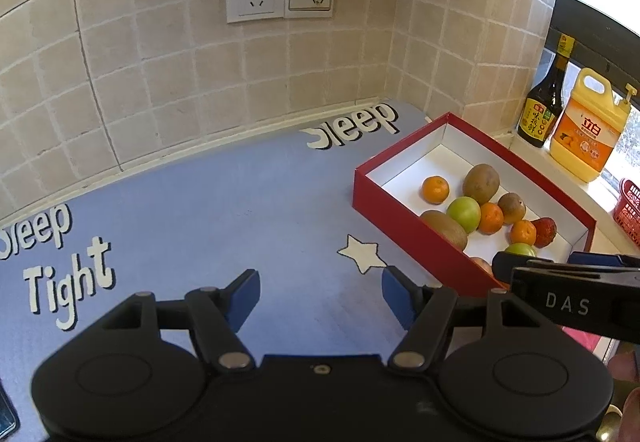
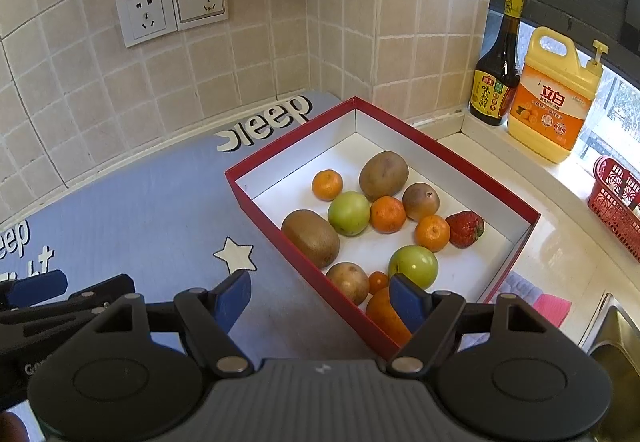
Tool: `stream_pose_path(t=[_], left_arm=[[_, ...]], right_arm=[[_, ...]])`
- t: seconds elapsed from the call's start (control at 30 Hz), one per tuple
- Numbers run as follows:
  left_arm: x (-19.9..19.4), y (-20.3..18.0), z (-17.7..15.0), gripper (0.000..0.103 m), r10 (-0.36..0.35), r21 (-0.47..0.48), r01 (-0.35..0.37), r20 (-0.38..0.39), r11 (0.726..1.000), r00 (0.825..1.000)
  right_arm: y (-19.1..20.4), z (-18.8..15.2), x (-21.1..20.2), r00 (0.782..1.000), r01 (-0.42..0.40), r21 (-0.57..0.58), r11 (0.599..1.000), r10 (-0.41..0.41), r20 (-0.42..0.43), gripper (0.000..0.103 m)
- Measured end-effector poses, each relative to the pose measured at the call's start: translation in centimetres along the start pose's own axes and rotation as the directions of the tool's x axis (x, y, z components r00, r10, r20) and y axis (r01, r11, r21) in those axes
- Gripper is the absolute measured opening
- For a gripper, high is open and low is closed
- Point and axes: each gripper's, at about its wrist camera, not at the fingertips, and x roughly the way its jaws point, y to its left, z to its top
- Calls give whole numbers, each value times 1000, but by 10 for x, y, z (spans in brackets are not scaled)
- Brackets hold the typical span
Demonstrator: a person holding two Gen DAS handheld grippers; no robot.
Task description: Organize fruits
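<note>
A red box (image 2: pixel 304 266) with a white inside lies on the blue mat and holds several fruits: kiwis (image 2: pixel 311 238), green apples (image 2: pixel 349 213), tangerines (image 2: pixel 327 184) and a strawberry (image 2: pixel 465 228). My right gripper (image 2: pixel 320 300) hovers open over the box's near left wall, nothing between its blue pads. My left gripper (image 1: pixel 320 292) hangs open above bare mat, left of the same red box (image 1: pixel 400 217). Seen from the left wrist, the right gripper's body covers the box's near corner.
The blue mat (image 1: pixel 208 217) with white lettering and a star covers the counter up to the tiled wall. A dark sauce bottle (image 2: pixel 496 73), a yellow detergent jug (image 2: pixel 554 97) and a red basket (image 2: pixel 618 201) stand on the sill at right. A sink edge (image 2: pixel 612 326) shows lower right.
</note>
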Motion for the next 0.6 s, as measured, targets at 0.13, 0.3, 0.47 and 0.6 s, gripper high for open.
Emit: stream_pose_path(t=[0.13, 0.3, 0.47, 0.6], left_arm=[[1, -1, 1, 80, -2, 4, 2, -3, 1000, 1000], [2, -3, 2, 80, -9, 9, 9, -7, 1000, 1000], [5, -5, 1, 80, -25, 22, 26, -21, 999, 999], [6, -5, 2, 80, -30, 26, 30, -23, 999, 999]], right_arm=[[-1, 0, 1, 1000, 0, 0, 1000, 0, -2, 78], [-2, 0, 2, 1000, 8, -5, 1000, -8, -1, 78], [-3, -1, 3, 1000, -5, 5, 1000, 5, -17, 78], [-4, 0, 4, 1000, -3, 6, 1000, 3, -19, 78]])
